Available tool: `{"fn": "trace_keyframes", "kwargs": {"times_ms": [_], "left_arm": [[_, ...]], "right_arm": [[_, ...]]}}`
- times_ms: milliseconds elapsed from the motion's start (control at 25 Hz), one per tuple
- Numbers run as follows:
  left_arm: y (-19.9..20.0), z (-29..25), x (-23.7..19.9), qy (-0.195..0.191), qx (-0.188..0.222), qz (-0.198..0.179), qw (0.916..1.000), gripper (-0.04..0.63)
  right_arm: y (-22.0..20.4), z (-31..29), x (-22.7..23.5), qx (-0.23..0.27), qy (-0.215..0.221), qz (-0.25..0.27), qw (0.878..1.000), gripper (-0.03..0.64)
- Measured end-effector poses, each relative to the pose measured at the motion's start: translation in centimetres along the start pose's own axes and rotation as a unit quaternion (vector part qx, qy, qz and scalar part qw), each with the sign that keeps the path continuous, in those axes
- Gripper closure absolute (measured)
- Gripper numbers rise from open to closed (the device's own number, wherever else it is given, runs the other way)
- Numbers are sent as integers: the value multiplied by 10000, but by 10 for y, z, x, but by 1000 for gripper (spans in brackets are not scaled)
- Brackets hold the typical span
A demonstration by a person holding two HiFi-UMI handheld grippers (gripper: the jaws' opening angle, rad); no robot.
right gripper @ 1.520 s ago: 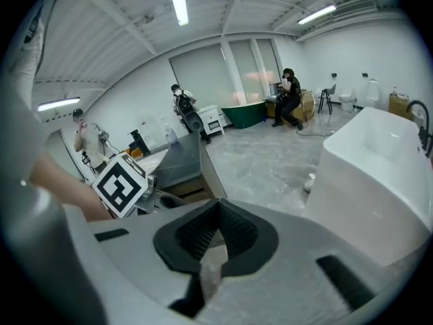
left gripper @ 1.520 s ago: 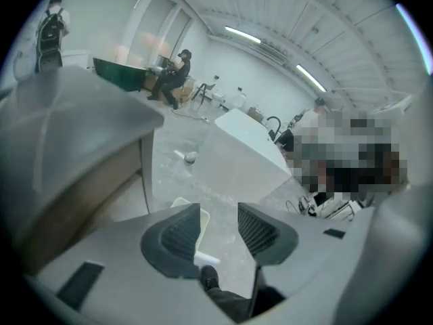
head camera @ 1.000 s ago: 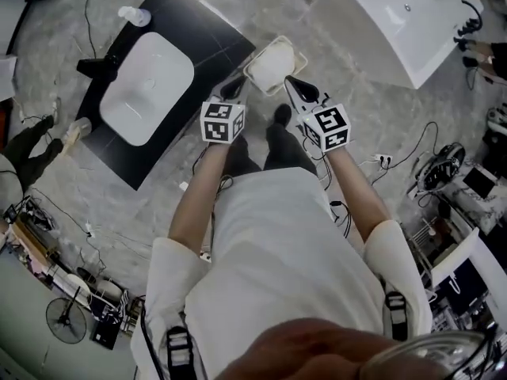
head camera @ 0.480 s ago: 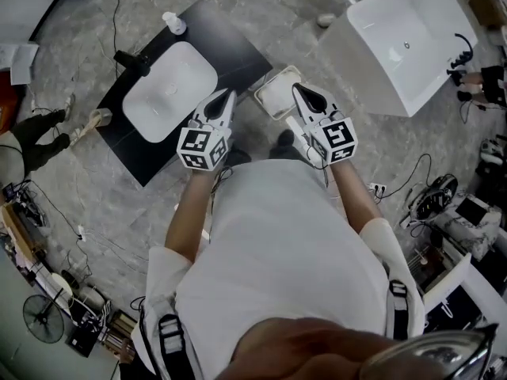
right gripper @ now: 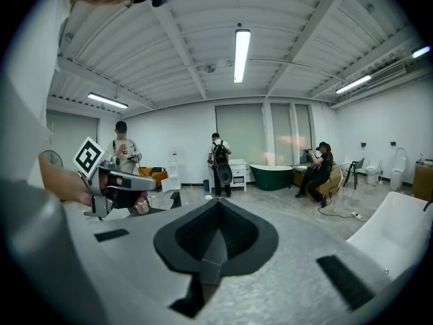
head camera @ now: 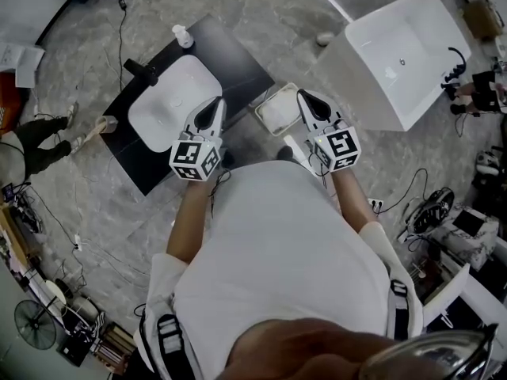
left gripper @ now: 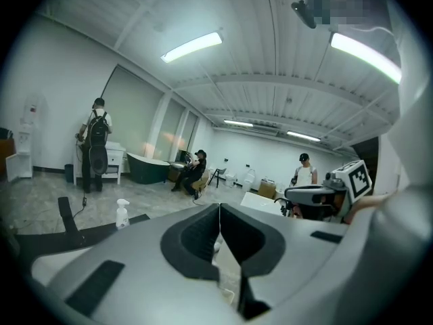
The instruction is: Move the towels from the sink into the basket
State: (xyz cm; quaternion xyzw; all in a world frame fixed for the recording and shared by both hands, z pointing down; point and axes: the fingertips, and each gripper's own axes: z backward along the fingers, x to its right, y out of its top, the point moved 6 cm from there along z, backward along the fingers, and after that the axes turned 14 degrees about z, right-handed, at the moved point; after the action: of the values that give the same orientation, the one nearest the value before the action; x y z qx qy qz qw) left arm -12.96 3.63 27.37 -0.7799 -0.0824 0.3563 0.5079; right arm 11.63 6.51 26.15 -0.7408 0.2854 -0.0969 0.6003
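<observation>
Towels: none can be told apart as separate items. The basket (head camera: pixel 261 111) shows a pale white interior, and whether that is cloth cannot be told. The basket stands on the floor (head camera: pixel 269 14), between the black tabletop (head camera: pixel 242 58) and a white bathtub (head camera: pixel 404 46). The sink (head camera: pixel 170 105) is a white basin set into that tabletop, with a black faucet (head camera: pixel 142 71) at its left edge and a spray bottle (head camera: pixel 182 36) near the tabletop's upper corner. Left gripper (head camera: pixel 215 105): jaws together, nothing between them, positioned over the sink's right edge in the head view. Right gripper (head camera: pixel 306 96): jaws together, nothing held, just beside the basket's right rim. Both are held level in front of the person's torso.
</observation>
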Motion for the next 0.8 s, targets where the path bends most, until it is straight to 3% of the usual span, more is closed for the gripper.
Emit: {"fn": "trace_keyframes", "kwargs": {"times_ms": [800], "left_arm": [[21,2,-12,85,171,-114,9998,583]], "right_arm": [[18,-3,11,177,-107,112,9997,621]]}}
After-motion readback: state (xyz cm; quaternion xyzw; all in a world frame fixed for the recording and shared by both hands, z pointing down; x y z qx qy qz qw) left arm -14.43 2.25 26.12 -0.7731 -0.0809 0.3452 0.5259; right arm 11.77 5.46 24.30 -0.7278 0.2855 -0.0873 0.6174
